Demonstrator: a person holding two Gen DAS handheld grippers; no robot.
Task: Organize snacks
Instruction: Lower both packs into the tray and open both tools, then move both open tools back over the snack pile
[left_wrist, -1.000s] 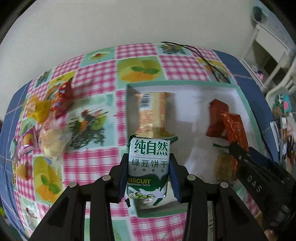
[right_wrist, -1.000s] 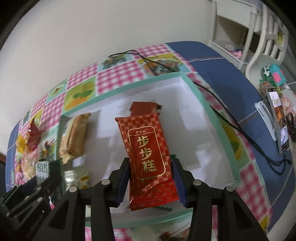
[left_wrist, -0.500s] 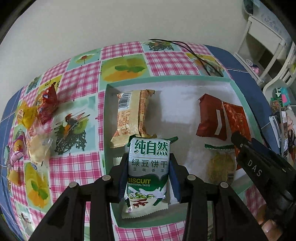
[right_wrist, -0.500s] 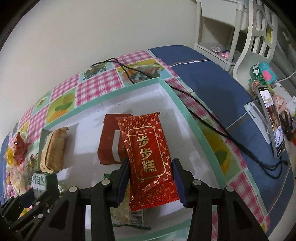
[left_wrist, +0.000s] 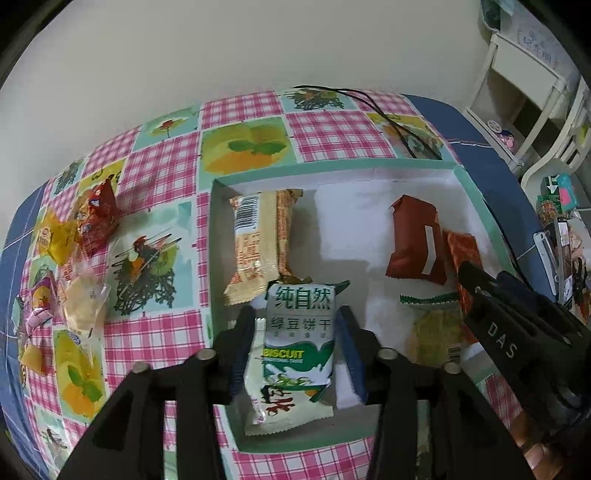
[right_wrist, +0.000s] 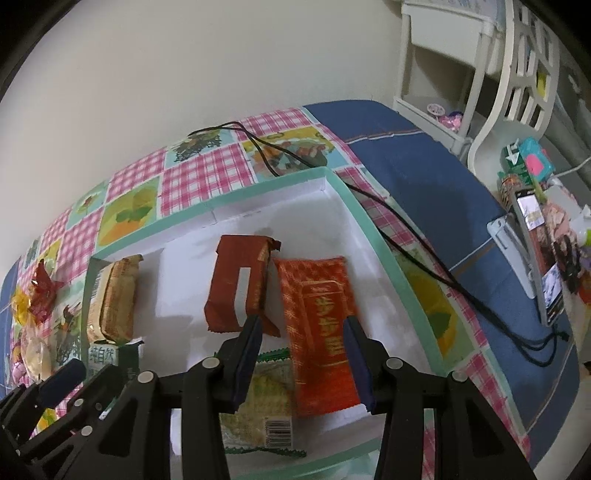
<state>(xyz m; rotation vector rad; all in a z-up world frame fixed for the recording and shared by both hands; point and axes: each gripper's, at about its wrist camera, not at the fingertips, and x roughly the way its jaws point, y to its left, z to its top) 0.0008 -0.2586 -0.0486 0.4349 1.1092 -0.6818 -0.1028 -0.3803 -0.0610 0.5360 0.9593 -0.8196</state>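
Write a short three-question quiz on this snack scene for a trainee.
1. Multiple choice: where does the tan packet with the barcode lie? A) on a shelf B) inside the white box C) on a chair
2. True or false: the black cable runs through the inside of the box.
3. Short answer: what do the loose sweets outside the box lie on?

Key: 1 B. 2 False: it lies outside the box, past its rim. 3 The checked tablecloth.
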